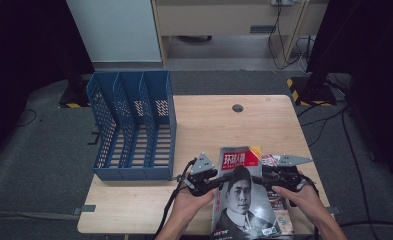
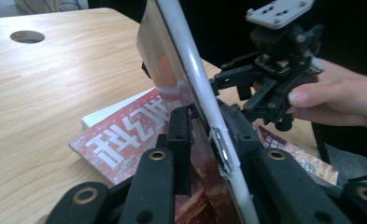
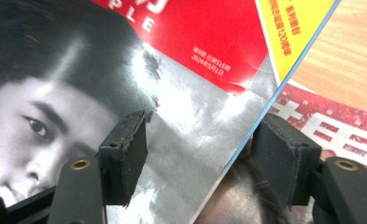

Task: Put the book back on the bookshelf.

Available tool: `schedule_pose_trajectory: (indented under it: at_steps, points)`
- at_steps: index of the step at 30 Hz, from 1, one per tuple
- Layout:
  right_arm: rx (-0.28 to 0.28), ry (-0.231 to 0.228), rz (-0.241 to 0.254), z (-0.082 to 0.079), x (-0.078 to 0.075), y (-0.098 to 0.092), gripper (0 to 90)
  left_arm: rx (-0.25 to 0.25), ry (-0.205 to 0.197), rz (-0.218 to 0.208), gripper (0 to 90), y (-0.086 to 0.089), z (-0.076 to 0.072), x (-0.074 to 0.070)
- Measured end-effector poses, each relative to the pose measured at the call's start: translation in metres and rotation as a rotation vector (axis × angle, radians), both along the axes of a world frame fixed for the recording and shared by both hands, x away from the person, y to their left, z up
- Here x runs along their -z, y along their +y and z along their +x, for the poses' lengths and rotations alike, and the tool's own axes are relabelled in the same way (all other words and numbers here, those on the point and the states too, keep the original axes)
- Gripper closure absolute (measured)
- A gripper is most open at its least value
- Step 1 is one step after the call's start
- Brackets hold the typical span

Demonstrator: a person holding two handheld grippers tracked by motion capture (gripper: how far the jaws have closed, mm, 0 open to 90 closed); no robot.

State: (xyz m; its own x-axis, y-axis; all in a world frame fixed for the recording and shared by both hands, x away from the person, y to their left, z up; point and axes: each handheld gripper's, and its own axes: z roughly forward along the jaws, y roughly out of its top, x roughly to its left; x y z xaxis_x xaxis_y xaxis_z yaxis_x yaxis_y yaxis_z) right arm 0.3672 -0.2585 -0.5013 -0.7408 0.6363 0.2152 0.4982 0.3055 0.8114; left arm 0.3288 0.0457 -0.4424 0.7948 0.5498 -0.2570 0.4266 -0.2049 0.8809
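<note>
A person holds a gripper in each hand at the near edge of the wooden worktop [image 1: 204, 125] and has a magazine [image 1: 241, 195] between them, its cover showing a black-and-white portrait under a red title block with a yellow corner. In the high view the magazine sits raised and tilted above the near right part of the worktop, the left gripper [image 1: 215, 183] at its left edge and the right gripper [image 1: 264, 181] at its right edge. In the left gripper view the gripper [image 2: 204, 135] pinches the magazine's spine edge: the white edge stands between the two black jaws and both press against it, so the magazine rises steeply from the jaws. In the right gripper view the gripper [image 3: 204, 154] straddles the magazine's right edge; one pad lies over the cover beside the portrait and the other sits past the blue-trimmed edge, and with the gap showing between them the jaws are spread and not pressing. Under the raised magazine a second magazine [image 2: 125, 137] with a red cover and large white characters lies flat on the worktop, on top of a white-edged one. A blue file rack [image 1: 134, 125] with three slots stands on the worktop's far left, well apart from the grippers. A round cable hole [image 1: 237, 108] sits near the far edge.
</note>
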Motion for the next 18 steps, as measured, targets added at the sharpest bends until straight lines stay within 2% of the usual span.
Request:
schedule_pose_trajectory:
  at_steps: [2, 4, 8, 12, 13, 15, 18]
  points:
    - [0.000, -0.010, -0.003, 0.000, 0.000, 0.001, 36.9, 0.000, 0.008, -0.011, 73.9, 0.001, 0.001, 0.001]
    - [0.000, -0.021, 0.000, -0.002, -0.001, 0.002, 40.9, 0.002, 0.039, -0.033, 68.3, 0.002, 0.003, 0.003]
    - [-0.029, -0.037, 0.008, -0.004, -0.002, 0.005, 46.4, 0.019, 0.076, -0.018, 58.1, -0.001, 0.005, 0.007]
    - [-0.057, -0.018, -0.055, -0.006, 0.004, 0.011, 46.2, 0.022, 0.121, -0.028, 52.0, -0.002, 0.008, 0.012]
    - [-0.066, -0.005, -0.061, -0.006, 0.006, 0.012, 46.2, 0.026, 0.129, -0.035, 51.6, -0.001, 0.009, 0.014]
    - [-0.065, -0.012, -0.068, -0.006, 0.007, 0.013, 46.4, 0.028, 0.133, -0.036, 50.5, -0.002, 0.009, 0.015]
    - [-0.061, -0.011, -0.066, -0.006, 0.008, 0.014, 46.2, 0.015, 0.144, -0.022, 50.6, -0.002, 0.011, 0.017]
